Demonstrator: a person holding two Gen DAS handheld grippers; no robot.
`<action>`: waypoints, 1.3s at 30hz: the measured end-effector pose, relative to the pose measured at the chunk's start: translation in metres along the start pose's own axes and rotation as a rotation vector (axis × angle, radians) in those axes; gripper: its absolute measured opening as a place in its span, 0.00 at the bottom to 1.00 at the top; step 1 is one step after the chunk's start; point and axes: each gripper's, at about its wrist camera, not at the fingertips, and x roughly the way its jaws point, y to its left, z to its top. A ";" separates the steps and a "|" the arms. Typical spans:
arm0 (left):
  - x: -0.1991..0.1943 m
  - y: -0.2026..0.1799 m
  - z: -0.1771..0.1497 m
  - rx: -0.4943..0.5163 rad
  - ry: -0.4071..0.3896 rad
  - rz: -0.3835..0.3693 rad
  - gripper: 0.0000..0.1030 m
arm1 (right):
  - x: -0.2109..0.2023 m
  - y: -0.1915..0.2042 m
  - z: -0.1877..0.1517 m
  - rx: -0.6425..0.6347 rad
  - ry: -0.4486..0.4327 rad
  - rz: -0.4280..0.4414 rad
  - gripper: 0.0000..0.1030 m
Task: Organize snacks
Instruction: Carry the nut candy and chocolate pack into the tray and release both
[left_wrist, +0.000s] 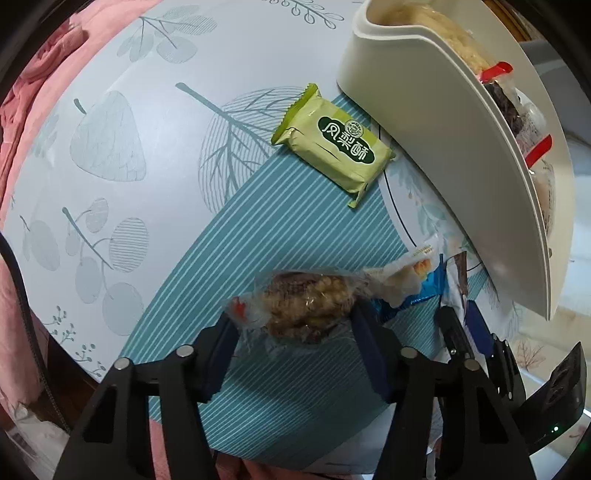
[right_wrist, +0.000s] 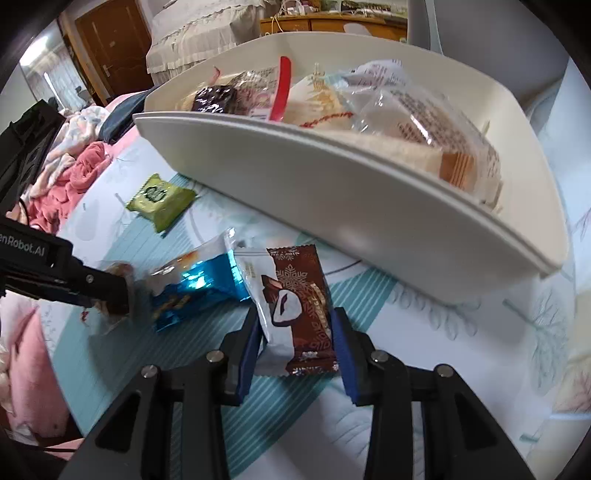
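My left gripper is shut on a clear-wrapped nut cake just over the cloth. My right gripper is shut on a brown and white snack packet lying on the cloth. A blue foil packet lies between the two grippers; it also shows in the left wrist view. A green pineapple-cake packet lies further out, also in the right wrist view. The white tray beyond holds several wrapped snacks; its wall shows in the left wrist view.
The surface is a leaf-print cloth with a teal striped patch. Pink bedding lies at the left. The left gripper's body reaches in from the left of the right wrist view.
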 end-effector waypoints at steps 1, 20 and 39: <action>-0.001 0.001 0.001 0.005 0.004 0.010 0.56 | 0.000 0.001 -0.001 0.008 0.006 0.005 0.37; -0.090 0.013 0.030 0.110 0.046 0.033 0.56 | -0.073 0.045 0.020 0.052 -0.163 0.112 0.36; -0.160 -0.087 0.088 0.412 -0.108 0.011 0.57 | -0.114 0.039 0.060 0.143 -0.379 -0.074 0.37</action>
